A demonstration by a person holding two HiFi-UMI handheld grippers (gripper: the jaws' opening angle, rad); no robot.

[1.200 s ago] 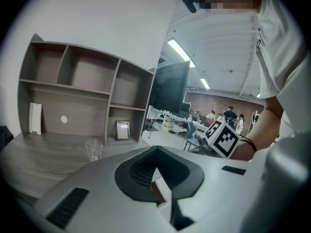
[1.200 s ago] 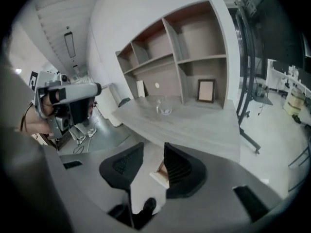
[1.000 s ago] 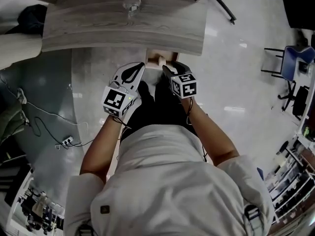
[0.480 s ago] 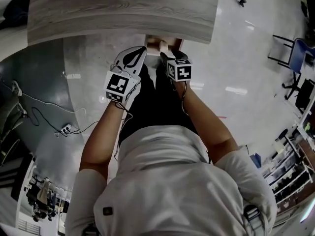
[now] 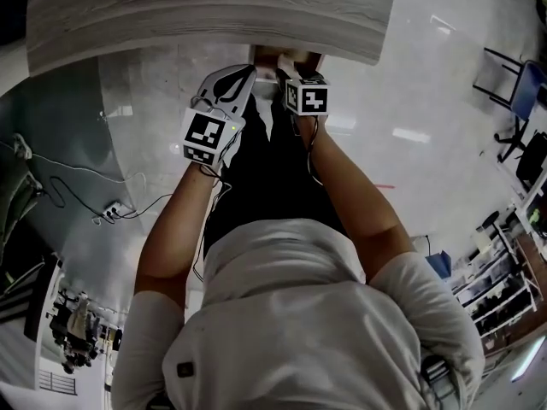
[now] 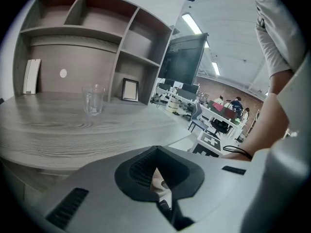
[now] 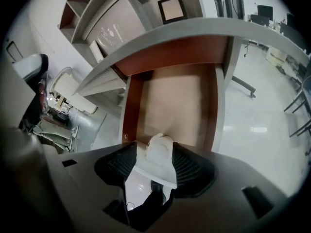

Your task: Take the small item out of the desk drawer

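An open drawer (image 7: pixel 177 103) with a bare brown bottom hangs under the grey wooden desk (image 5: pixel 214 15). In the head view, the drawer (image 5: pixel 275 57) shows just below the desk edge. A small white rounded item (image 7: pixel 159 148) lies at the drawer's front edge. My right gripper (image 7: pixel 156 155) is at that edge, open wide, with the item between its pads. Whether the pads touch the item is unclear. My left gripper (image 5: pixel 229 88) hovers left of the drawer. In its own view, the left gripper (image 6: pixel 157 171) is shut and holds nothing.
A clear drinking glass (image 6: pixel 93 100) stands on the desk top (image 6: pixel 68 130). Behind it is a shelf unit with a small picture frame (image 6: pixel 129 89). Cables and a power strip (image 5: pixel 111 213) lie on the floor at left. Chairs (image 5: pixel 511 84) stand at right.
Both grippers have moved forward toward the desk edge, and the right one has closed in on the drawer. The desk has slid up in the head view, and the glass has left that view.
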